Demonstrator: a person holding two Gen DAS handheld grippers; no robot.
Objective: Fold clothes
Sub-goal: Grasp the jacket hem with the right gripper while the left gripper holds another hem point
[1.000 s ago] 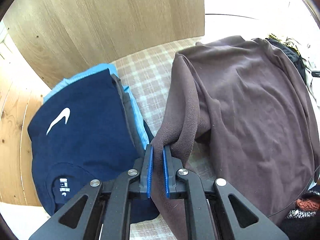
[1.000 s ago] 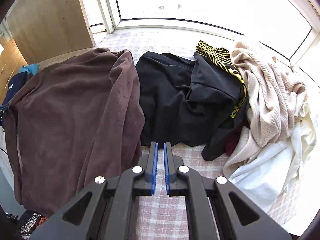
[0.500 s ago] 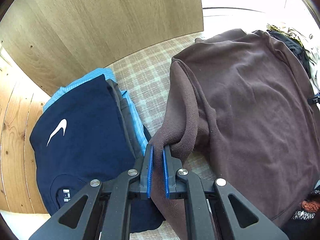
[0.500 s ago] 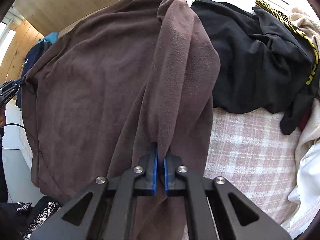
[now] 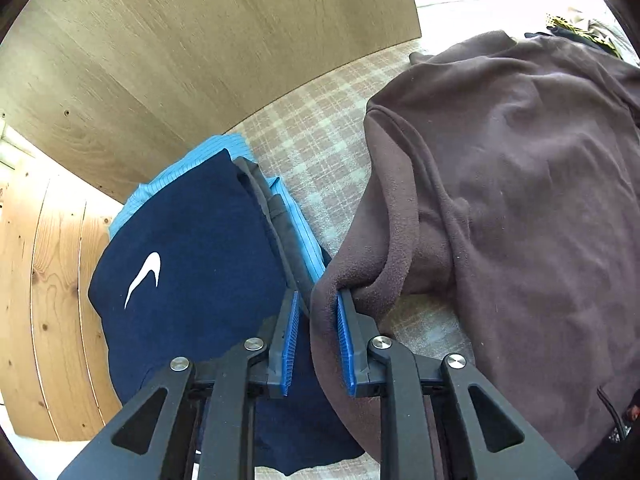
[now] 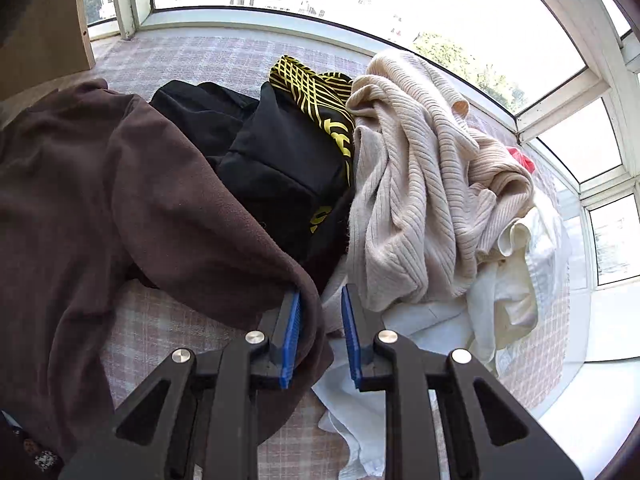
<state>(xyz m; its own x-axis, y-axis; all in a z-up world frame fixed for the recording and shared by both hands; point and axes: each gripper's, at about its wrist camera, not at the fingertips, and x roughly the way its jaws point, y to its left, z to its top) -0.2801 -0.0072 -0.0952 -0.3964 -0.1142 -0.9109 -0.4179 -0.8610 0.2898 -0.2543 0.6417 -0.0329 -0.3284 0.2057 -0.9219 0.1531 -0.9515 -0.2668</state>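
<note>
The brown fleece [image 5: 520,200] lay spread on the plaid-covered surface [image 5: 320,148], between a folded stack topped by a navy shirt [image 5: 188,264] and a loose pile holding a black garment [image 6: 280,168] and a cream sweater [image 6: 420,200]. The left gripper [image 5: 316,340] was opening, with a sleeve fold of the fleece between its blue pads, which no longer clamped it. The right gripper [image 6: 320,332] was likewise opening, the opposite sleeve edge resting against one pad only.
</note>
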